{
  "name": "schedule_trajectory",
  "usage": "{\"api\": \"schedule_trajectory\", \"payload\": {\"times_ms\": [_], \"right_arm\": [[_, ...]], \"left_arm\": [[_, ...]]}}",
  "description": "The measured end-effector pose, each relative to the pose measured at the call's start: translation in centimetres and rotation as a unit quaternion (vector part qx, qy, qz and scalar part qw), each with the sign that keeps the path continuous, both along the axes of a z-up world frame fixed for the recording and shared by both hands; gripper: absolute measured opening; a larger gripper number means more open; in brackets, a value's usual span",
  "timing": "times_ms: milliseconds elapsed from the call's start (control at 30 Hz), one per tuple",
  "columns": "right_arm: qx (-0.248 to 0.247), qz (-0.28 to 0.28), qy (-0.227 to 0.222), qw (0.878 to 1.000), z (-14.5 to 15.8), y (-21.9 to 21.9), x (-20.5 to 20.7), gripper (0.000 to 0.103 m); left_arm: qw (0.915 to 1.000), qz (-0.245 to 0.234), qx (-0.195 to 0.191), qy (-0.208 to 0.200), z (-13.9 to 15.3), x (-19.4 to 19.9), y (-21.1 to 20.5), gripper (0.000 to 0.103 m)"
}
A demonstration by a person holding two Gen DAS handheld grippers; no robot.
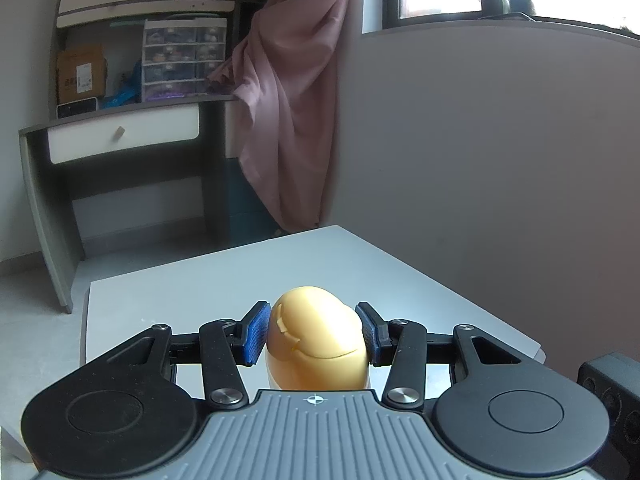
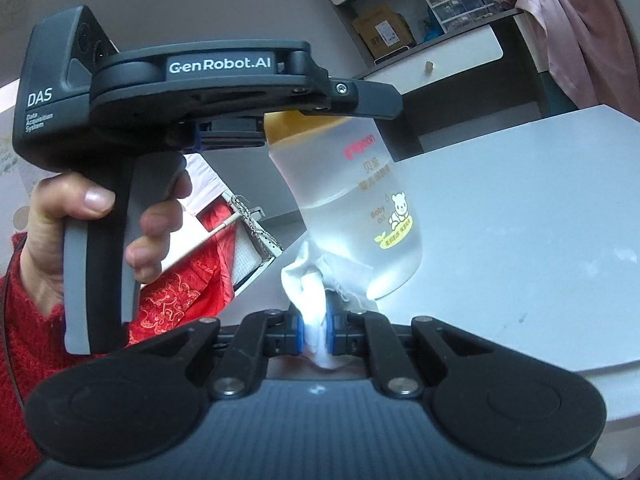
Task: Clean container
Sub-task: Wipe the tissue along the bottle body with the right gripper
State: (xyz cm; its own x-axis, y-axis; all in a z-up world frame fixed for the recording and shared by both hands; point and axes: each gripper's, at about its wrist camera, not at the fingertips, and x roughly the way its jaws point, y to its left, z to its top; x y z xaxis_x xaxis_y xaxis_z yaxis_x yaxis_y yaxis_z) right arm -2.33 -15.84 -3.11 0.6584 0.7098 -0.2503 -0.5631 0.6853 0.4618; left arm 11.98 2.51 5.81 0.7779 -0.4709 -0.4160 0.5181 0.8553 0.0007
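Table: white top point(image 2: 520, 208), shelves far behind.
Bottle: clear plastic bottle point(image 2: 372, 200) above the near table edge; light, smooth, likely slippery.
Left gripper point(image 1: 315, 334): clamped on its yellow cap point(image 1: 316, 344), the sure hold.
Right gripper point(image 2: 316, 326): pinching a soft cloth point(image 2: 308, 280) at the bottle's base.

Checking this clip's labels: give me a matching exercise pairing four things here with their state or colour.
Things:
1. cap
2. cloth
3. bottle
4. curtain

States:
a. pinched in the right gripper
b. pink, hanging by the window
c. yellow, clamped by the left gripper
d. translucent, bear printed on it

Pairs: 1-c, 2-a, 3-d, 4-b
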Motion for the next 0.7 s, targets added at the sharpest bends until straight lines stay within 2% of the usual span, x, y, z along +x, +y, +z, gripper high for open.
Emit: {"api": "schedule_trajectory", "payload": {"times_ms": [133, 467, 700], "right_arm": [[0.005, -0.001, -0.011, 1.0, 1.0, 0.0, -0.2, 0.011], [0.024, -0.013, -0.072, 0.997, 4.8, -0.3, -1.1, 0.01], [0.027, -0.014, -0.076, 0.997, 4.5, -0.5, -1.2, 0.01]], "left_arm": [[1.0, -0.001, 0.002, 0.001, 0.0, 0.1, 0.0, 0.047], [1.0, -0.003, 0.001, 0.002, 0.0, 0.0, 0.2, 0.047], [1.0, -0.003, 0.002, 0.003, -0.1, -0.1, 0.0, 0.047]]}}
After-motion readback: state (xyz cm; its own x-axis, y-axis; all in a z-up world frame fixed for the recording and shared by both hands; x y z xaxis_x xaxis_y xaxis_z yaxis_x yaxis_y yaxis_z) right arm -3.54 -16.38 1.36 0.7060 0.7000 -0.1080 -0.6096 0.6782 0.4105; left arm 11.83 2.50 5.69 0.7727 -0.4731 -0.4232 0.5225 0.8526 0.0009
